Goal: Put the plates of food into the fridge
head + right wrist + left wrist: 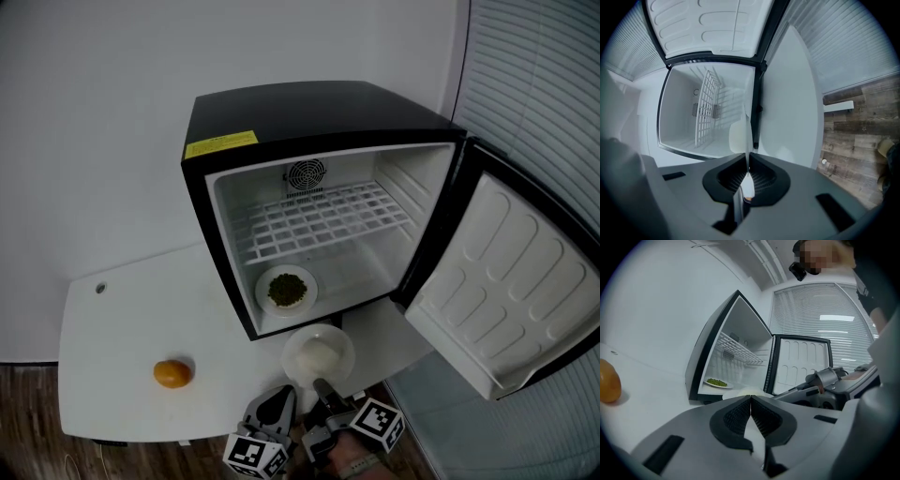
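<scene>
A white plate of pale food [319, 354] hangs just in front of the open black fridge [319, 122], held by both grippers at its near rim. My left gripper [289, 394] is shut on the rim's left side; in the left gripper view the plate [745, 391] shows just beyond the closed jaws [751, 401]. My right gripper [322, 384] is shut on the rim beside it, and in the right gripper view the plate runs edge-on from the jaws [748, 161], its white food [738, 137] bulging to the left. A second plate with green food [286, 290] lies on the fridge floor.
The fridge door [506, 281] stands wide open to the right. A white wire shelf [323, 217] spans the fridge above the green plate. An orange [172, 373] lies on the white table [122, 319] to the left. Window blinds [544, 84] fill the right.
</scene>
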`<action>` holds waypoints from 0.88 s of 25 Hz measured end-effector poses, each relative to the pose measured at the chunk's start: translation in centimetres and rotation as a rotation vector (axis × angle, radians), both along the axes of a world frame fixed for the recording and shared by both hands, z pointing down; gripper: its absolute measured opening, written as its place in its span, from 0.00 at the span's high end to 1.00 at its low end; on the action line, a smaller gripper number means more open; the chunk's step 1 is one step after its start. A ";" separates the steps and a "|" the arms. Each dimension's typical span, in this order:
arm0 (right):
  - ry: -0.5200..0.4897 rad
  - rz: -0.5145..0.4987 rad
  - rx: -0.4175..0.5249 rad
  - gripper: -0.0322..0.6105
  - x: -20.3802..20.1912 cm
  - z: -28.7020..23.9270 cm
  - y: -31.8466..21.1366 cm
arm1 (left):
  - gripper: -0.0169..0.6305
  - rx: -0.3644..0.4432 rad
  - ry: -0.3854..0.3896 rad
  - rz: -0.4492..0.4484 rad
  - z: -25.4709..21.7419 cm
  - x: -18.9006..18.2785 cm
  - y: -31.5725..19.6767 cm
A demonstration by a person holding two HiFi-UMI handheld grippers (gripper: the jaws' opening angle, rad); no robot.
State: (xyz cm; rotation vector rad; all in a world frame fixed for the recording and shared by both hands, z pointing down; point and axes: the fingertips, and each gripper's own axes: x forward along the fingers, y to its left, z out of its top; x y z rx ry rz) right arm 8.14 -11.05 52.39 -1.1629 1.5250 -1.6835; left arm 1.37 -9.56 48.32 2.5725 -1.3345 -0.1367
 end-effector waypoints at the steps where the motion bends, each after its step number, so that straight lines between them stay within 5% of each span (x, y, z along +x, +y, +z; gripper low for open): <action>1: -0.001 0.005 0.000 0.92 0.5 -0.1 -0.5 | 0.96 0.002 -0.001 0.005 0.0 0.5 -0.5; 12: 0.137 0.013 0.019 0.92 4.5 -1.3 -4.7 | 0.96 0.032 -0.015 0.027 -1.5 4.8 -4.9; 22: 0.111 0.066 0.032 0.92 6.5 -2.4 -8.4 | 0.96 0.043 -0.024 0.056 -2.2 7.0 -6.9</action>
